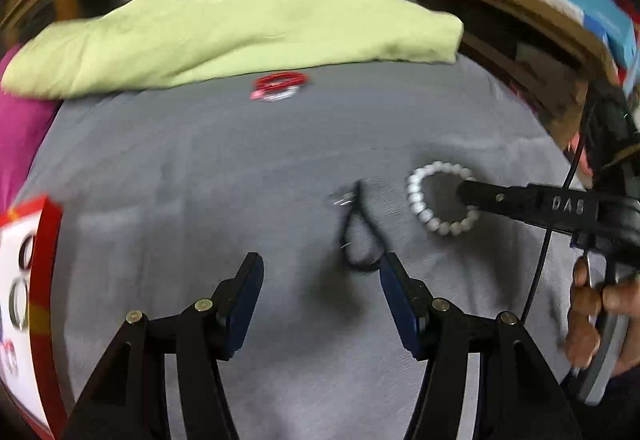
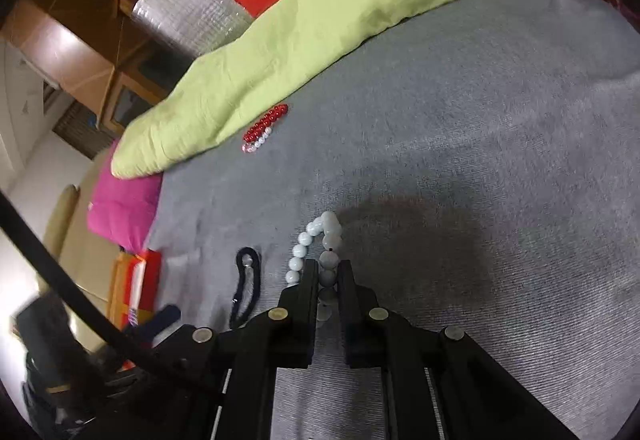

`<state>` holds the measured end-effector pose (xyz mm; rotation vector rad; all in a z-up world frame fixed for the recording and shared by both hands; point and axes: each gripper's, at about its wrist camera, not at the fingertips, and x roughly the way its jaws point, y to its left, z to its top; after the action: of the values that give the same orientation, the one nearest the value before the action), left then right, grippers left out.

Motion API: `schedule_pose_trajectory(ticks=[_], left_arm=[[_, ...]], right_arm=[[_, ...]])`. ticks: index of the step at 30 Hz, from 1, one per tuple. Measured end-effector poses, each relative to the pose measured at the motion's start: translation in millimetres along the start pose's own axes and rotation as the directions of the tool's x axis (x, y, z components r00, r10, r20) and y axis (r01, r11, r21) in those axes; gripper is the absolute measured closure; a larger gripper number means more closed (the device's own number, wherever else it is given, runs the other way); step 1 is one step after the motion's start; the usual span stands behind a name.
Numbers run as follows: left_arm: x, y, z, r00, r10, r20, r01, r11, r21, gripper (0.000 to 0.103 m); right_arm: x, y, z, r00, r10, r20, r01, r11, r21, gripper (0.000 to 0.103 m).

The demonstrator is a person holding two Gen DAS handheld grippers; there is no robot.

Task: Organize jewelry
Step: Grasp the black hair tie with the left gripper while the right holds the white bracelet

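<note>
The right gripper (image 2: 329, 272) is clamped on the white bead bracelet (image 2: 316, 248), pinching one side of the loop while the rest lies on the grey cloth (image 2: 480, 128). The left gripper (image 1: 322, 280) hangs with its jaws apart and nothing between them, just above a black cord loop (image 1: 360, 236) beside the bracelet. Farther off, a red and white bead bracelet (image 2: 265, 128) sits against a green pillow (image 2: 320, 24). A red box (image 1: 44, 280) stands at the cloth's edge.

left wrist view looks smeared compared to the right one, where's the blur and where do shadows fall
Left wrist view: motion blur smears the red bead bracelet and the dark cord; the white bead bracelet stays fairly readable. Right wrist view: sharp, with a broad dark shadow on the grey cloth just beyond the right gripper. Both bow at the edges.
</note>
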<state>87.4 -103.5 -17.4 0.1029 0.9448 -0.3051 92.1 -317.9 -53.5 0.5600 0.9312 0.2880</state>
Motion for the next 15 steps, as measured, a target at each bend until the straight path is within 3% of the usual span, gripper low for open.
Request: schedule_pose_trajectory(ticks=[6,7,9,10,11,15], left_arm=[[41.7,-21.2,11.2,0.993,0.048,-0.111,-0.046,0.999,0.021,0.041],[40.4,-19.0,9.8,0.994,0.049,-0.103,-0.048,0.999,0.014,0.041],[39.7,-17.2,11.1,0.994,0.055,-0.095,-0.055,0.998,0.003,0.051],[39.6,-15.0,12.1,0.994,0.056,-0.095,-0.057,0.998,-0.003,0.066],[39.4,-11.6,12.9,0.994,0.050,-0.098,-0.052,0.999,-0.014,0.073],[40.4,3.5,11.3,0.994,0.018,-0.104,-0.025,0.998,-0.060,0.088]], right_arm=[[3.1,-2.0,-1.3,0.996,-0.094,-0.007,0.094,0.994,-0.057,0.089],[2.5,-1.3,-1.0,0.995,-0.103,-0.005,0.103,0.992,-0.070,0.083],[3.8,2.3,-1.4,0.993,-0.122,0.001,0.121,0.988,-0.094,0.074],[4.8,4.3,-1.4,0.992,-0.129,0.004,0.128,0.987,-0.099,0.072],[5.4,5.2,-1.5,0.991,-0.136,0.002,0.135,0.985,-0.107,0.072],[7.5,2.7,-1.7,0.989,-0.147,-0.009,0.145,0.984,-0.107,0.072]])
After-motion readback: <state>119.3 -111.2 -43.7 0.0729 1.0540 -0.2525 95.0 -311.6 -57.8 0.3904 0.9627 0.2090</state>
